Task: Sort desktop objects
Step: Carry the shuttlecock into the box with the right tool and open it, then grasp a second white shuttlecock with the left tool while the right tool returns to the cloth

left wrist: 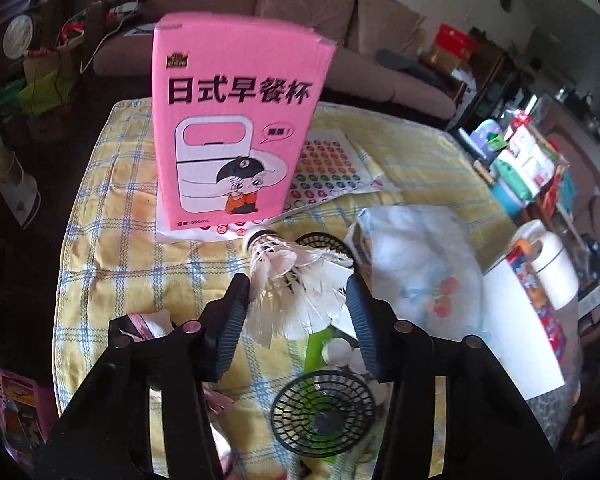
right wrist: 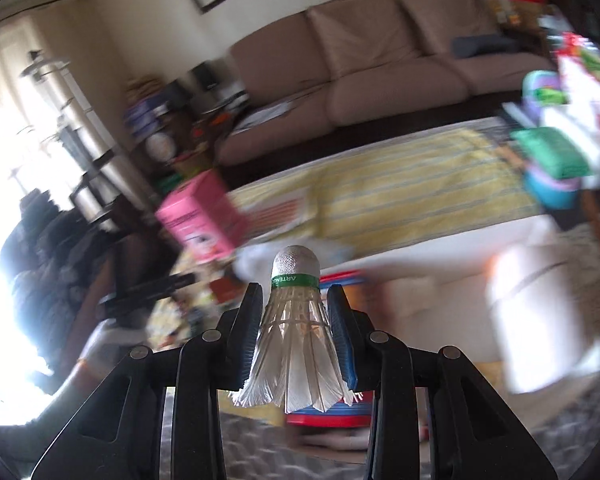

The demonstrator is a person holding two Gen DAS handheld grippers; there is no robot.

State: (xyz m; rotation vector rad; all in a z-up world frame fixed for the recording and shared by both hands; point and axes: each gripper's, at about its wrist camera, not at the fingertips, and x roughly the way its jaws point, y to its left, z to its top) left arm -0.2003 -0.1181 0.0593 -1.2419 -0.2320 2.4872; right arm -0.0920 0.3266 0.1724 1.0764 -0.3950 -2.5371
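Black ribbed-padded fingers of the left tool (left wrist: 298,288) close on the white feather skirt of a worn shuttlecock with a black-banded cork (left wrist: 296,276), whose cork points away from the camera and slightly left. This shuttlecock is held above the worktop covered by a yellow cloth with blue and white checks (left wrist: 112,240). Below the tool, near the lens, a round black mesh basket (left wrist: 324,412) rests on the cloth, with a lime-green item and a small white cap just beyond it. A second black mesh piece shows behind the feathers. Farther off, a tall pink cardboard box printed with a cartoon lunch cup (left wrist: 236,120) stands upright on a white sheet of coloured round stickers (left wrist: 328,168). To the right lies a crumpled white plastic bag with pastel prints (left wrist: 424,268), and beside it a white box with a white roll of paper (left wrist: 552,268) at its far edge. A beige sofa sits beyond the worktop.

In the right wrist view, the right tool (right wrist: 296,304) grips a cleaner white feather shuttlecock with a green band under its grey cork (right wrist: 296,320), cork upward, feathers spreading toward the camera. Its surroundings are blurred; the pink box (right wrist: 202,216) and yellow cloth (right wrist: 400,200) show beyond.
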